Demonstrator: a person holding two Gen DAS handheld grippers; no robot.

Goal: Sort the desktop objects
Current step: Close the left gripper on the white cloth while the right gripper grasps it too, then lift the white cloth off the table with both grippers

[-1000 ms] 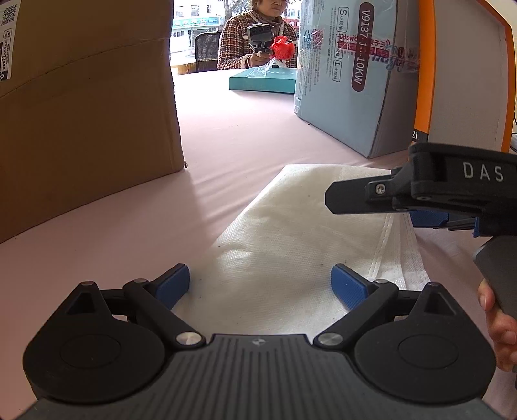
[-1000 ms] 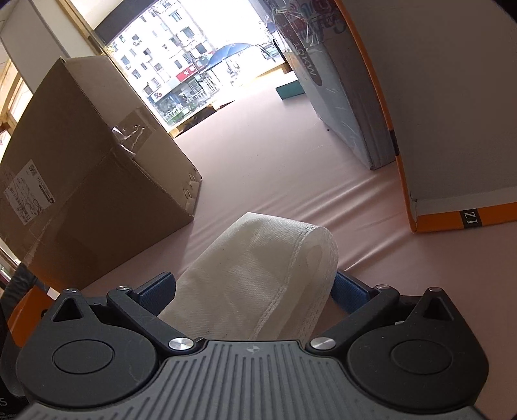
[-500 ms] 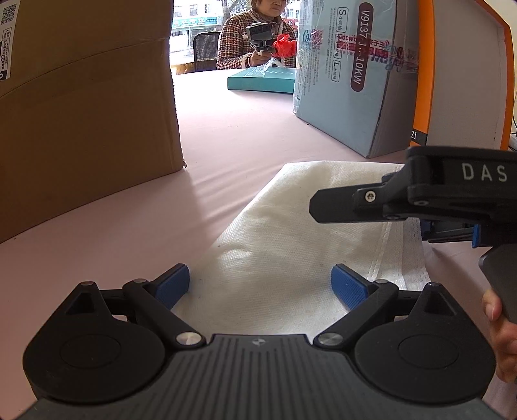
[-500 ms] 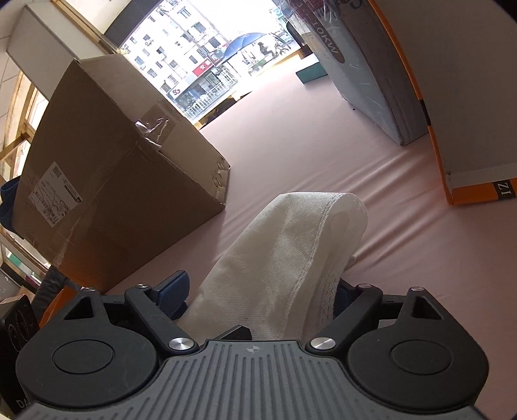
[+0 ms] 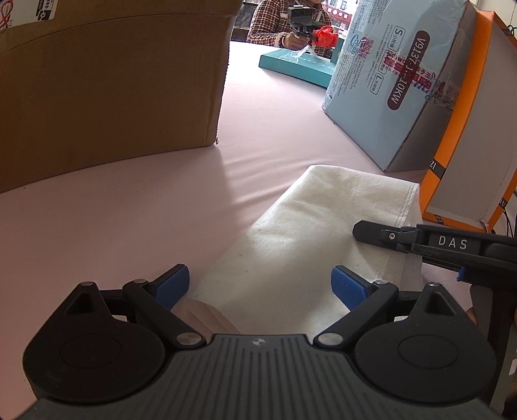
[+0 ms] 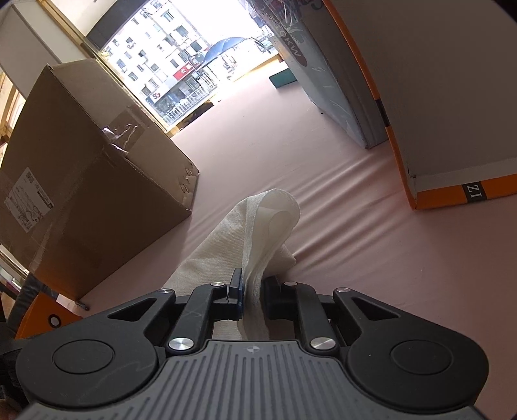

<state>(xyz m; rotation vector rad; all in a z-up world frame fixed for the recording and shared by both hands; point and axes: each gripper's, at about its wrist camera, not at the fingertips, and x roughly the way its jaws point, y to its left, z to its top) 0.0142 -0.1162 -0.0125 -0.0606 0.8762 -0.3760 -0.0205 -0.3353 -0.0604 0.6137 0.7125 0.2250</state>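
A white non-woven cloth bag (image 5: 323, 219) lies flat on the pink table. My left gripper (image 5: 260, 286) hovers over its near end, open, with the blue pads (image 5: 171, 284) wide apart and touching nothing. The right gripper (image 5: 365, 231) comes in from the right at the bag's right edge. In the right wrist view its jaws (image 6: 252, 290) are closing and pinch the bag's edge, and the cloth (image 6: 274, 210) stands up bunched in a fold ahead of them.
A large cardboard box (image 5: 106, 90) stands on the left. A light blue carton (image 5: 387, 84) and an orange-edged white box (image 5: 468, 129) stand on the right. At the far end are a teal flat box (image 5: 297, 66) and a person (image 5: 274, 19) holding a gripper.
The right gripper's jaws have gone from wide open to pinching the bag's edge, gathering it into a fold. The left gripper has shifted and rolled a little and stays open.
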